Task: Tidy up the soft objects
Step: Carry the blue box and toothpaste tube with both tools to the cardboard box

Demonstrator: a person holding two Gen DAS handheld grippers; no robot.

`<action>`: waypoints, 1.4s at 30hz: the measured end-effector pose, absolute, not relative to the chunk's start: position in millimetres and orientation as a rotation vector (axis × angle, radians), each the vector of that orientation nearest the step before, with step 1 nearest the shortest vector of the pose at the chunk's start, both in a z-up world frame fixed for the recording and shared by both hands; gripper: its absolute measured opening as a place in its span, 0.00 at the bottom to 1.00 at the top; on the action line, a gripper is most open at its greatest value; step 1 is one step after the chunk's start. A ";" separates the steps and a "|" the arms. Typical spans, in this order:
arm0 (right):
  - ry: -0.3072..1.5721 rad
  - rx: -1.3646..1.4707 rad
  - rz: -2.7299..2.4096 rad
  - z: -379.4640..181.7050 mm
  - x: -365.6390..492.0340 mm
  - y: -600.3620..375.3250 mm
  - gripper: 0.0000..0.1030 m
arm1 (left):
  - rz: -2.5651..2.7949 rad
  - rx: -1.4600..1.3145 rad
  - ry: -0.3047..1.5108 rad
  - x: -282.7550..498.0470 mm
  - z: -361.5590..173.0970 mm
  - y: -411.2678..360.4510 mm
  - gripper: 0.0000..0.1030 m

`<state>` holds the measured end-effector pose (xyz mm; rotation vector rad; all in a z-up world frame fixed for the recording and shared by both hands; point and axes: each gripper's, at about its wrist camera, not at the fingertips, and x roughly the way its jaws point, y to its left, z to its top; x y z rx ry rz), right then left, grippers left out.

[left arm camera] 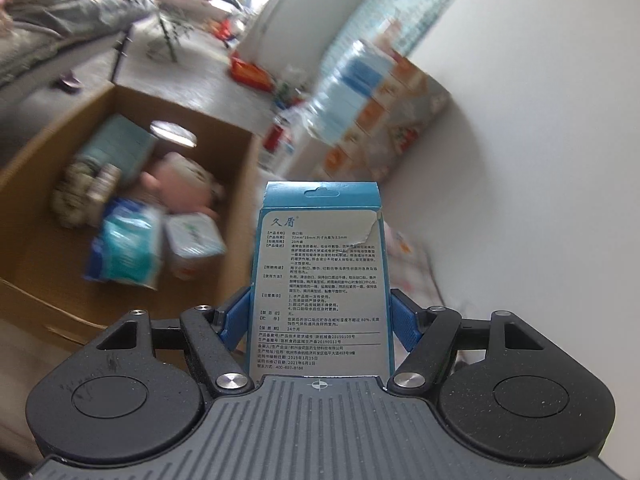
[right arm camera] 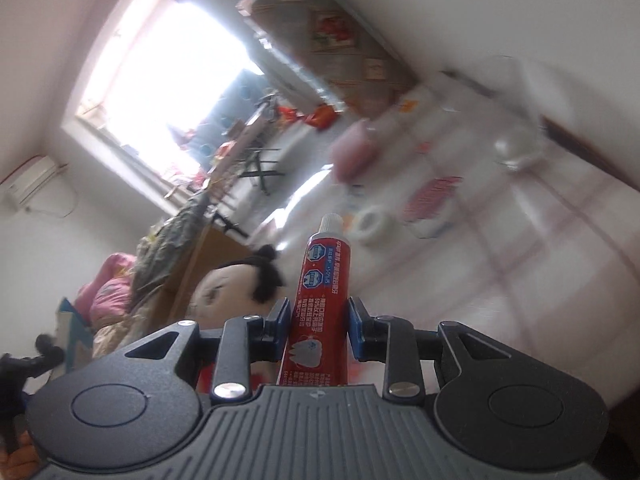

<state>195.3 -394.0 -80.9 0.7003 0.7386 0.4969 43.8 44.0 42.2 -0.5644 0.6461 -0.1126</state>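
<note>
My left gripper (left arm camera: 320, 312) is shut on a blue bandage box (left arm camera: 320, 264), held upright in the air to the right of an open cardboard box (left arm camera: 240, 184). Inside that box lie a blue-green tissue pack (left arm camera: 128, 248), a small white carton (left arm camera: 196, 240), a pink plush (left arm camera: 180, 180) and other soft items. My right gripper (right arm camera: 320, 324) is shut on a red toothpaste tube (right arm camera: 316, 292), cap pointing away. A doll with black hair (right arm camera: 236, 280) sits just left of the right gripper.
A patterned mattress (left arm camera: 392, 112) leans on the white wall. A pink roll (right arm camera: 356, 148), a white tape roll (right arm camera: 374, 226), a red-striped packet (right arm camera: 432, 196) and a clear glass object (right arm camera: 516, 144) lie on the checked surface. A bright window is behind.
</note>
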 end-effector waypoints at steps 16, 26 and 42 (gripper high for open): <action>0.743 0.615 1.024 20.7 234.9 -183.7 0.32 | 0.131 -0.472 0.614 25.2 50.1 146.8 0.69; 0.968 0.610 1.163 -1.9 284.0 -32.6 0.32 | 0.186 -0.344 0.808 82.3 3.9 191.1 0.69; 1.082 0.568 1.100 -45.2 302.7 1.4 0.32 | 0.247 -0.034 1.040 129.4 -49.3 192.1 0.70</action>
